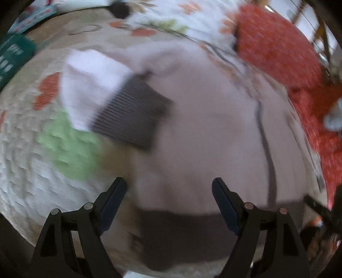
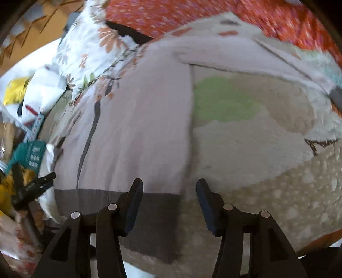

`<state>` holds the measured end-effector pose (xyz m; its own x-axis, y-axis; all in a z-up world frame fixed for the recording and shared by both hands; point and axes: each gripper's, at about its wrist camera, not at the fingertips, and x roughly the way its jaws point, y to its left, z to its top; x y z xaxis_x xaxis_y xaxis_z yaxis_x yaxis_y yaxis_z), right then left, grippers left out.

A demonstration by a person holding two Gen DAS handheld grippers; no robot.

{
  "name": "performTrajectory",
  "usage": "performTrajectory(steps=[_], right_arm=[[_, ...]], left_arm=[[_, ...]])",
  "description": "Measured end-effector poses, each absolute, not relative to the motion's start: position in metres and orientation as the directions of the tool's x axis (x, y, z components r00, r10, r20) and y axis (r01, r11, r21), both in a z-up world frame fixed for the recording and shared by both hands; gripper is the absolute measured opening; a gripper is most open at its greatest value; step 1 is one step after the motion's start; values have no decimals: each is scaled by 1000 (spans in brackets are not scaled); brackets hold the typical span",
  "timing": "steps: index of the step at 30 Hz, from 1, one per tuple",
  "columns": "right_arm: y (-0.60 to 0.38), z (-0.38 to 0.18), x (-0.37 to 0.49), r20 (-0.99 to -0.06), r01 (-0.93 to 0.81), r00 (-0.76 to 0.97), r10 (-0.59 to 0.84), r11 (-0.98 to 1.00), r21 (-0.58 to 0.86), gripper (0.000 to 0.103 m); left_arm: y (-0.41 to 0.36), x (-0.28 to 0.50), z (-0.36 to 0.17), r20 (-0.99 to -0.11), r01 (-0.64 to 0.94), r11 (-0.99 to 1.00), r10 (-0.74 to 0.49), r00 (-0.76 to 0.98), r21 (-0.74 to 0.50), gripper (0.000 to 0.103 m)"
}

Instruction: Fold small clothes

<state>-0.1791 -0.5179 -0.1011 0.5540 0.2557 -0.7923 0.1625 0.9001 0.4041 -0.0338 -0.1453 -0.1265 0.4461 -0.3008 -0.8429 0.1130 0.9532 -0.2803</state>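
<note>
A pale lilac sweatshirt (image 1: 209, 132) lies flat on a quilted bedspread (image 1: 25, 171). It has a dark grey ribbed hem (image 1: 183, 226), and one sleeve is folded across its chest, ending in a grey cuff (image 1: 132, 117). My left gripper (image 1: 170, 186) hovers open over the hem's left end, with nothing between its fingers. In the right wrist view the sweatshirt (image 2: 139, 128) fills the left half and its hem (image 2: 154, 213) runs along the bottom. My right gripper (image 2: 169, 186) stands open astride the hem's right corner, its pads off the cloth. The pictures are blurred.
A red patterned cloth (image 1: 277, 47) and a white floral cloth (image 1: 183, 19) lie beyond the sweatshirt. A teal box (image 1: 12, 57) sits at the far left. In the right wrist view, clutter with teal and yellow items (image 2: 27, 154) crowds the left edge; bare bedspread (image 2: 267, 160) lies to the right.
</note>
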Motion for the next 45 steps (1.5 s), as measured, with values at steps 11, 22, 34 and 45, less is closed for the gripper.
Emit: performTrajectory(steps=[11,22,34,45], right_arm=[[-520,-91,-195,-755,142,557,344,857,496,7],[-582,-47,-233,-758,197,622,196,898,394,28],[-728,-77,-176,-869,411,430,-244,910,-52,49],[-826,-54,-158,-834,700,459,-306,703,128,5]], left_arm=[[-133,-86,-104,-845,87,958,-283,454,-275,11],[-117,-104,-57,-754,131,939,-334,566,-318,56],[-163,-9,-38,-755,186,961,-276,594,-205,66],[-165,41,-72,-774,68,944,-304,556,-322,66]])
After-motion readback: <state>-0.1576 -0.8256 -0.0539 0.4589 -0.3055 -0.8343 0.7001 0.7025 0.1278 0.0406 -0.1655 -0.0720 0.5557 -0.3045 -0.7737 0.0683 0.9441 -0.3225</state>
